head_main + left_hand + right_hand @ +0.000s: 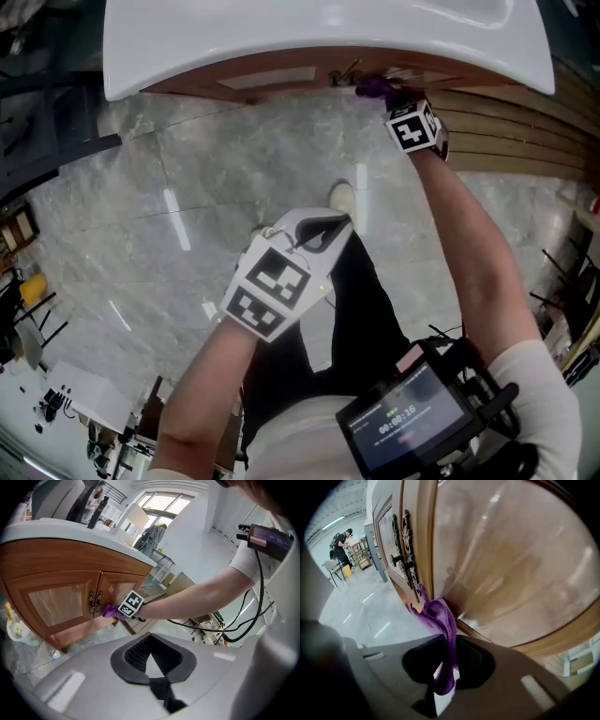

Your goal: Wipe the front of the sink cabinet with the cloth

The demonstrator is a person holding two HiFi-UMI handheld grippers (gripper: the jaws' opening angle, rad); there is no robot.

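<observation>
The purple cloth (373,89) is pressed against the wooden sink cabinet (272,80), just right of the door handles (405,541). My right gripper (398,101) is shut on the cloth (443,620), which hangs from its jaws and touches the right door's lower frame (511,564). In the left gripper view, the cloth (111,611) sits beside the two handles (93,603), with the right gripper's marker cube (130,604) behind it. My left gripper (323,230) is held back over the floor, shut, holding nothing.
A white sink top (319,37) overhangs the cabinet. The grey marble floor (169,187) spreads below, with the person's shoe (342,197) on it. Wooden slat panels (506,131) stand to the right. A screen device (403,422) hangs on the person's chest. A distant person (341,545) stands by shelves.
</observation>
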